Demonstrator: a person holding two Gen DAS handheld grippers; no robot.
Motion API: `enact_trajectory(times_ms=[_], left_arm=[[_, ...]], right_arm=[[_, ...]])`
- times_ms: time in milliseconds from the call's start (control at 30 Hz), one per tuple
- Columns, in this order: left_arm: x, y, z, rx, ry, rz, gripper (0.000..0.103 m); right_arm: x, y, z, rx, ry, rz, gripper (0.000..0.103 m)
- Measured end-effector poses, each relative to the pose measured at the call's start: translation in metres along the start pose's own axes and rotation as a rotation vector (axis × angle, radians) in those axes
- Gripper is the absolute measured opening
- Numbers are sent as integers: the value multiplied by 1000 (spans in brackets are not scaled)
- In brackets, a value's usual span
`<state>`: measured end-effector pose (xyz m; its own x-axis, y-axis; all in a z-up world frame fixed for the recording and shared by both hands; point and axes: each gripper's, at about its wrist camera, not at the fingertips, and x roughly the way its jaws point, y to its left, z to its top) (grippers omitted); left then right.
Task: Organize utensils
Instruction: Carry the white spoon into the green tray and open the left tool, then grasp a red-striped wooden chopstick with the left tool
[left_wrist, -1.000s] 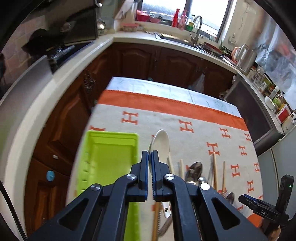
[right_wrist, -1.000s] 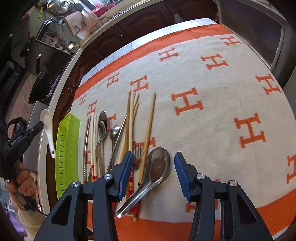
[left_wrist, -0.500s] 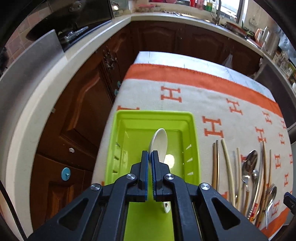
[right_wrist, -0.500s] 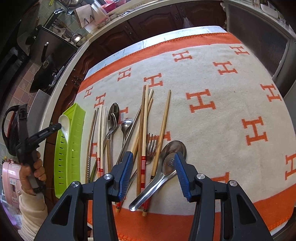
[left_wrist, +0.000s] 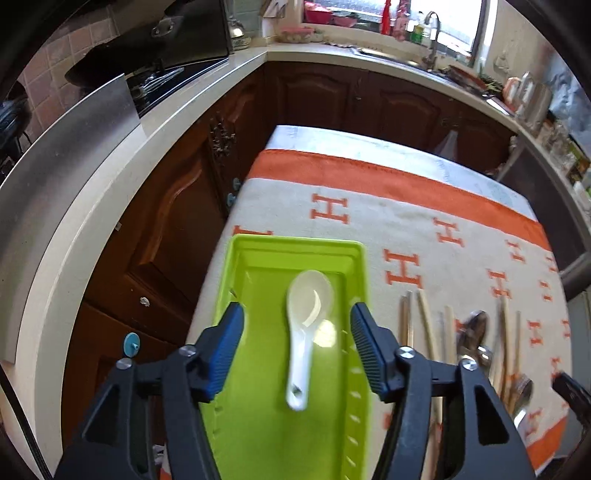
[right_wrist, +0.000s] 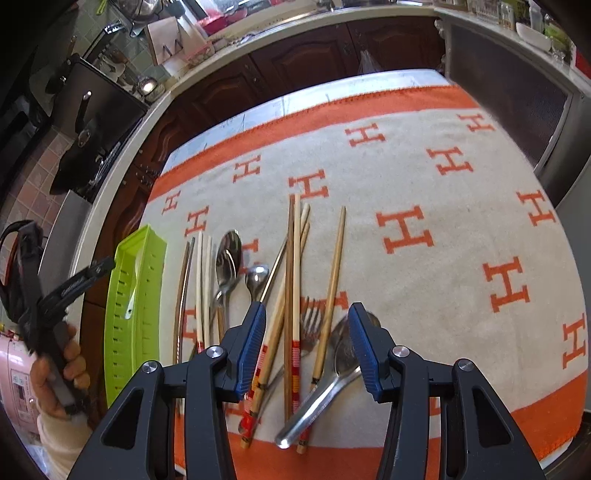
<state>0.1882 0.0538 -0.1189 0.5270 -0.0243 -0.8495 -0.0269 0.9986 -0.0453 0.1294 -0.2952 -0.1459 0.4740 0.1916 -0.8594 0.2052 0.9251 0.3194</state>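
Left wrist view: the left claw is released, its ribbed blue pads spread wide above a lime-green plastic tray. A white, glossy ceramic soup spoon shows between the pads over the tray floor, bowl away from the camera and short handle toward it, touching neither pad; its outline is blurred, so whether it rests on the floor cannot be told. The tray is a long rectangle with slotted side walls. It sits at the left edge of the desk, on a fuzzy cream blanket with orange H letters and an orange border. Right of the tray lie wooden chopsticks and steel spoons, partly hidden by the claw's black arm.

Right wrist view: the right claw is likewise released, pads apart and holding nothing, over a loose heap of utensils right of the tray. In the heap: long bamboo chopsticks, some with red-and-yellow patterned ends, a steel fork, a polished steel spoon, and a broad metal ladle spoon with its bowl behind the right pad. The left hand grips its tool just left of the tray.
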Motion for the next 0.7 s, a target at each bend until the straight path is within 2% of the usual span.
enact_trajectory(times_ms=[133, 200, 300, 400, 533, 667, 700], left_arm=[[-19, -15, -10, 17, 43, -75, 67], [-25, -27, -16, 29, 59, -111, 72], [-29, -50, -27, 72, 48, -121, 73], [-17, -68, -34, 67, 103, -153, 73], [12, -75, -40, -15, 218, -219, 60], [30, -79, -47, -35, 252, -210, 48], [34, -79, -48, -49, 264, -218, 42]], right_arm=[[-10, 20, 9, -106, -63, -37, 48], [-11, 28, 13, -130, -43, -32, 48], [-9, 37, 12, -143, 0, -37, 48], [-7, 42, 7, -133, 13, -6, 48], [-4, 45, -3, -131, 16, 32, 48], [-1, 46, -11, -144, 20, 53, 48], [1, 45, -13, -145, 24, 59, 48]])
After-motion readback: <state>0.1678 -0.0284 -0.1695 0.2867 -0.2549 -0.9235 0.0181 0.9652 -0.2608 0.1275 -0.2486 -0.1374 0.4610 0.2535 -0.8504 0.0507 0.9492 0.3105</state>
